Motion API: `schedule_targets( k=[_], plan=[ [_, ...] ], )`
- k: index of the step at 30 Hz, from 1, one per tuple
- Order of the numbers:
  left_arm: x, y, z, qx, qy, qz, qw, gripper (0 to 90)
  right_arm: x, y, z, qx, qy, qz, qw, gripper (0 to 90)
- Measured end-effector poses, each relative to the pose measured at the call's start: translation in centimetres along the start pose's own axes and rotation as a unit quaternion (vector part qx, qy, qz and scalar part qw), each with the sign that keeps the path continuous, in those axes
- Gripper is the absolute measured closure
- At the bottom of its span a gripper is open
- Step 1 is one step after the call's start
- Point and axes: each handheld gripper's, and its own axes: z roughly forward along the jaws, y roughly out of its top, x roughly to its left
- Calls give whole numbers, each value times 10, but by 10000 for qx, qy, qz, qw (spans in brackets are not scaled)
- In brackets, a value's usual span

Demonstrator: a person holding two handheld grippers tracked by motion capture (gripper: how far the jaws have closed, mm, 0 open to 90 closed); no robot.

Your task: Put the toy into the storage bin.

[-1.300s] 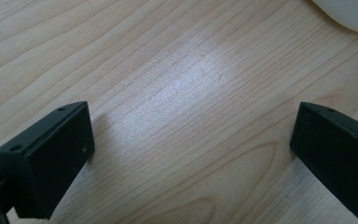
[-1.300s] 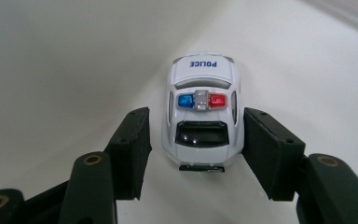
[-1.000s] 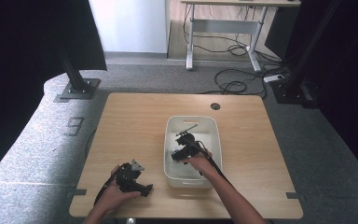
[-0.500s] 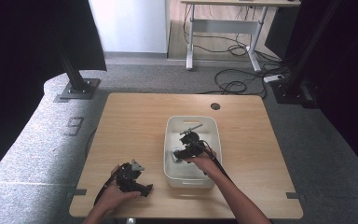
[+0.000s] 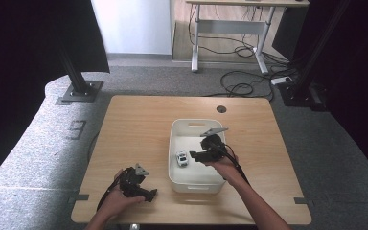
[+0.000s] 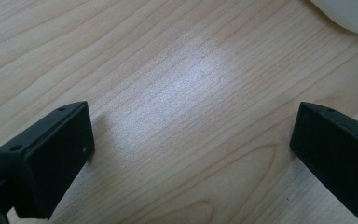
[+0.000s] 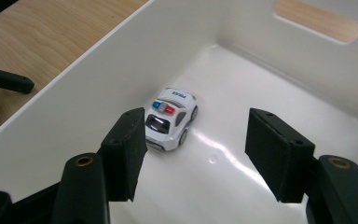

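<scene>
The right gripper (image 7: 193,154) gapes wide, holding nothing — the car (image 7: 170,119) sits in the bin (image 7: 74,88) just beside its left finger (image 7: 126,149), off-centre. Closing here risks nudging it away.

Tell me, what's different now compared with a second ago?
The right gripper has shifted slightly inside the white bin, jaws open toward the toy police car, which lies free on the bin floor. The left gripper, open over the table, stayed where it was, as did the bin.
</scene>
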Motion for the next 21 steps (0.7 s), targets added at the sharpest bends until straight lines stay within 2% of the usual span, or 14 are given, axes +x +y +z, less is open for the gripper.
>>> schedule_targets(
  k=[10,21],
  plan=[
    [0,0,0,-4,3,-16,10000,0,-28,-21,-39,-597,-297,46,9978,395],
    [0,0,1,-18,3,-21,10000,0,-56,-50,-65,-891,-423,221,9949,408]
  ],
)
